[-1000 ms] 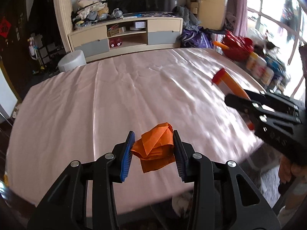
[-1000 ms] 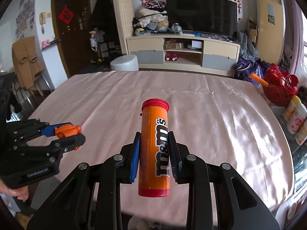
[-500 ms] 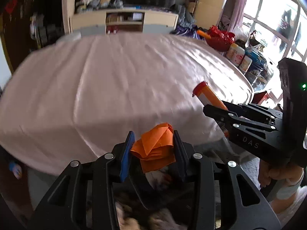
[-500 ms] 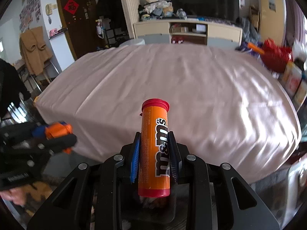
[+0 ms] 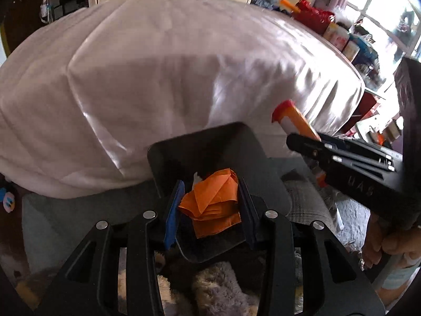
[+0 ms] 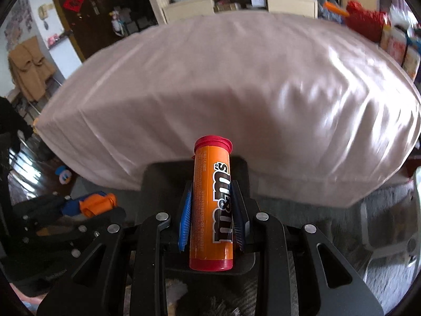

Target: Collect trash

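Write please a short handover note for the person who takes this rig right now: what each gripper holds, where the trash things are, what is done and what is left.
Left gripper: shut on the folded orange paper, held above the open dark bin on the floor beside the table.
Right gripper: shut on the orange m&m's tube, red cap pointing away, also over the bin.
Done: both pieces picked up and carried off the table to the bin.
Left: open each gripper so the paper and the tube drop in. Neither is released yet. Something pale shows in the bin behind the paper; I cannot tell what it is.
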`<state>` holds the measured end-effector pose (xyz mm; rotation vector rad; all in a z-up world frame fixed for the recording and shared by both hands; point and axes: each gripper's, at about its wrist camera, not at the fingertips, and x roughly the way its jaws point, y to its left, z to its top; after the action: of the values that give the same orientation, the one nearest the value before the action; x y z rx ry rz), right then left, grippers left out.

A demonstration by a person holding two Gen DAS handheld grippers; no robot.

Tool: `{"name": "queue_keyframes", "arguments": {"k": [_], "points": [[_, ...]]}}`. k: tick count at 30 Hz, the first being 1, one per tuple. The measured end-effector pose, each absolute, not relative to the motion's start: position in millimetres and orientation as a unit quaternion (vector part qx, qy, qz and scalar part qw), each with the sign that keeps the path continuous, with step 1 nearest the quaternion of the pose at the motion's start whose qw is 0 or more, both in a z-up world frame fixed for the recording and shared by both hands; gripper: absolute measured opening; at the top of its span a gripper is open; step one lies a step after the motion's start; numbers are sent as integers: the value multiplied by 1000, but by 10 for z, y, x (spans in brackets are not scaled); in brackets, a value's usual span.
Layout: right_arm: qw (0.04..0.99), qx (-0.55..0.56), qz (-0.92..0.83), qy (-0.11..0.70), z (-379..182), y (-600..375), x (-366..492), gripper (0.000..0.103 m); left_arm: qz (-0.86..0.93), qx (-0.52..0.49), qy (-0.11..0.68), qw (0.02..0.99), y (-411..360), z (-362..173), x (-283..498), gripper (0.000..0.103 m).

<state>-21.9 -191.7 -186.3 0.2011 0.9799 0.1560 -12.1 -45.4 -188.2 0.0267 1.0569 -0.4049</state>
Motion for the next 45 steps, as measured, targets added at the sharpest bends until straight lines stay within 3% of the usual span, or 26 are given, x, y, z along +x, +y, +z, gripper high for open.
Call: {"name": "queue_keyframes", "arguments": {"k": [5,10,14,16,18,20,30,39,45], "points": [[868,108,67,480,-1951,-1927,-143,30,-194,11,512,837,-388,-1958,-118,41],[867,126,64,478,-1922,-1958,-117,32,-191,3,508,840,-323,-1942,-108,56],[875,134,52,463,-1825,-2028,-139,49,-189,-1,502,844,-291,-1885,-106,70],[884,129,34,449,-1754,-2081,-172,63,-186,-6,491,851,-249,-1814,-109,83],[894,121,19,431,-1677,-2119,-207,93,-180,-12,468,865,-192,-1682,-133,92],[904,117,6,410,-1575,-2152,-258,100,-176,-14,443,879,-156,-1542,-157,95],[945,109,-23,307,-1049,-2159,-533,100,-120,4,315,942,60,-924,-324,95],[979,70,-96,163,-448,-2180,-937,100,-36,9,166,985,306,-301,-639,95],[983,47,-117,136,-362,-2192,-1088,100,-54,17,145,988,264,-214,-737,95]]}}
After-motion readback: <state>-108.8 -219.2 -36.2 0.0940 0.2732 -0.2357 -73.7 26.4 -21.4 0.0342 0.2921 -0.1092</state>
